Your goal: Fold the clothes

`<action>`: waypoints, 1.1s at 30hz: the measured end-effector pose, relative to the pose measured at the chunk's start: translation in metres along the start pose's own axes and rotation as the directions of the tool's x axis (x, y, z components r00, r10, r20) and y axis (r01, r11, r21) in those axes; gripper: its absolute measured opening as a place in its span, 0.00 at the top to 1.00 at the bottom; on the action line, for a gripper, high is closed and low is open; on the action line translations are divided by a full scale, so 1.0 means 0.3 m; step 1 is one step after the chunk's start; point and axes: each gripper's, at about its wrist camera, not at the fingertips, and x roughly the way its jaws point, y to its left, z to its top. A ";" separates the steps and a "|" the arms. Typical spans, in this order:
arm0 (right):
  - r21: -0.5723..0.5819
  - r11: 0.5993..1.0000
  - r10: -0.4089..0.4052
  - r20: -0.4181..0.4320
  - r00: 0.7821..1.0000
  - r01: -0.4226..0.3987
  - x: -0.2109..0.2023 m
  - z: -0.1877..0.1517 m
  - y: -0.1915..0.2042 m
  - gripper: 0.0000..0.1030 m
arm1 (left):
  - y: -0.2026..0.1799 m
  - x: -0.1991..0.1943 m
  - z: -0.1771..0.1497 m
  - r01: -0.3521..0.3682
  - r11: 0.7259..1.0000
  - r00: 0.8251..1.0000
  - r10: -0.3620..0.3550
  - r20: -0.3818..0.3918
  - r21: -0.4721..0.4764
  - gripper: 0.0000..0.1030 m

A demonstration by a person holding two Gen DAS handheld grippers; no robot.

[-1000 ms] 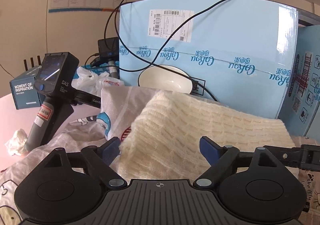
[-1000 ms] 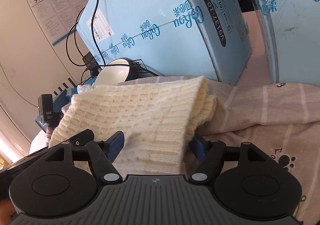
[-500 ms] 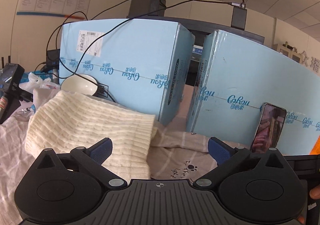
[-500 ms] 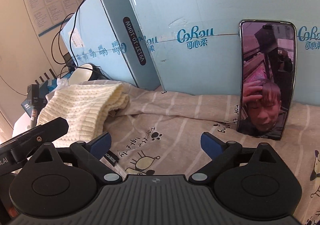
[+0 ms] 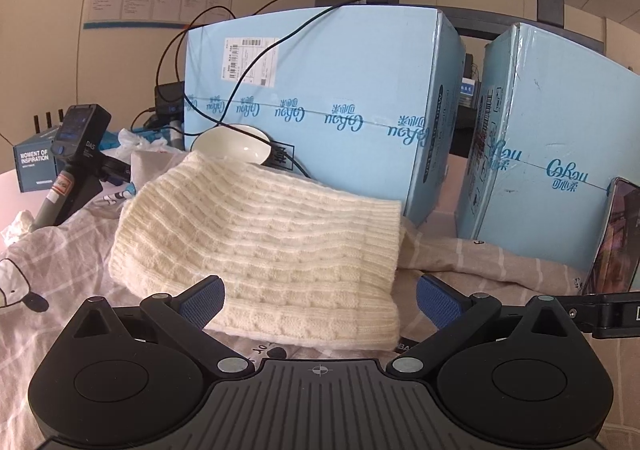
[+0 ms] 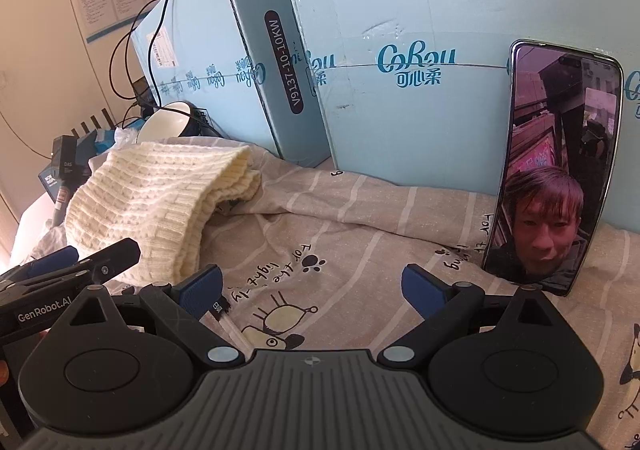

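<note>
We have swung both grippers back off the folded cream knit sweater [image 5: 264, 246], left gripper [image 5: 318, 296] and right gripper [image 6: 312, 286] spread empty, sweater resting beside the blue cartons [image 5: 320, 97], fold apparently done.

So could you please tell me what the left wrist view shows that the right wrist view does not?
Only the left wrist view shows the open left hand-held gripper framing the cream knit sweater's near edge. Only the right wrist view shows the phone's whole lit screen, and the open right hand-held gripper over the printed sheet. Both show the sweater, the white bowl and the blue boxes.
</note>
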 end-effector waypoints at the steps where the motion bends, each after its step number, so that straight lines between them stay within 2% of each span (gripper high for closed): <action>1: 0.000 1.000 0.003 0.001 1.000 -0.003 0.000 0.000 0.001 0.06 | 0.000 0.002 -0.001 -0.003 1.000 1.000 0.003 -0.002 0.000 0.00; 22: -0.002 1.000 0.025 0.011 1.000 -0.025 0.012 -0.009 0.025 0.06 | 0.004 -0.004 0.000 0.014 1.000 1.000 -0.014 0.005 -0.014 0.00; 33: -0.019 1.000 -0.006 -0.001 1.000 0.006 0.039 -0.017 0.038 0.06 | 0.017 -0.003 0.000 0.019 0.999 1.000 -0.019 0.007 -0.029 0.00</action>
